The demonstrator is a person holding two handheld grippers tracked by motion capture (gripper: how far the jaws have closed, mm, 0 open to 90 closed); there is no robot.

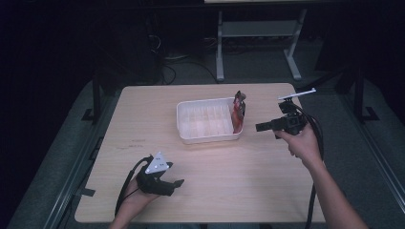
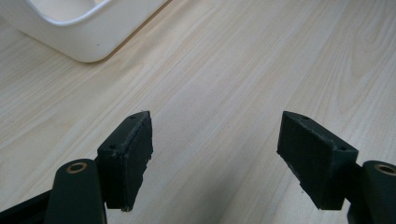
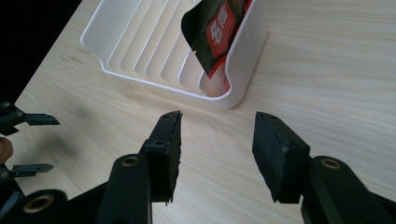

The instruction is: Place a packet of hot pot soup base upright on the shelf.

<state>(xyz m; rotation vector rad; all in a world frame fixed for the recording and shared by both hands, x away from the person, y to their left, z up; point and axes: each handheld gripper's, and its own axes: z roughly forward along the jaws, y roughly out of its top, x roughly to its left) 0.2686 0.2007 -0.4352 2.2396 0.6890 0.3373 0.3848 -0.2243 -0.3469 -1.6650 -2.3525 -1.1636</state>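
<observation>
A: From the high view, what was on the wooden table [image 1: 210, 181]?

B: A white slotted tray [image 1: 207, 121] sat near the middle, a little toward the far side. A red and dark snack packet [image 1: 238, 114] stood nearly upright in the tray's right end, its top poking above the rim.

A: And the hands?

B: The right gripper [image 1: 259, 127] was held just off the tray's right end, pointing at the packet, near it but apart. The left gripper [image 1: 177, 183] rested low by the near left part of the table, well apart from the tray, with its grey three-cornered plate on top. Both had their jaws parted.

A: What did the left gripper view add?

B: The left gripper [image 2: 215, 154] had its jaws spread wide over bare wood, with nothing between them. A rounded corner of the tray [image 2: 84, 32] showed at the upper left.

A: And the right gripper view?

B: The right gripper [image 3: 217, 149] also stood open and held nothing; only table grain lay between the pads. Ahead of it was the tray [image 3: 140, 51] with its ribbed slots, and the packet [image 3: 217, 32] leaned in the end slot against the tray's wall, red panel facing out. The tray's corner was just beyond the jaw tips, not touching. Far left, the other gripper [image 3: 39, 142] showed its two tips, parted too.
</observation>
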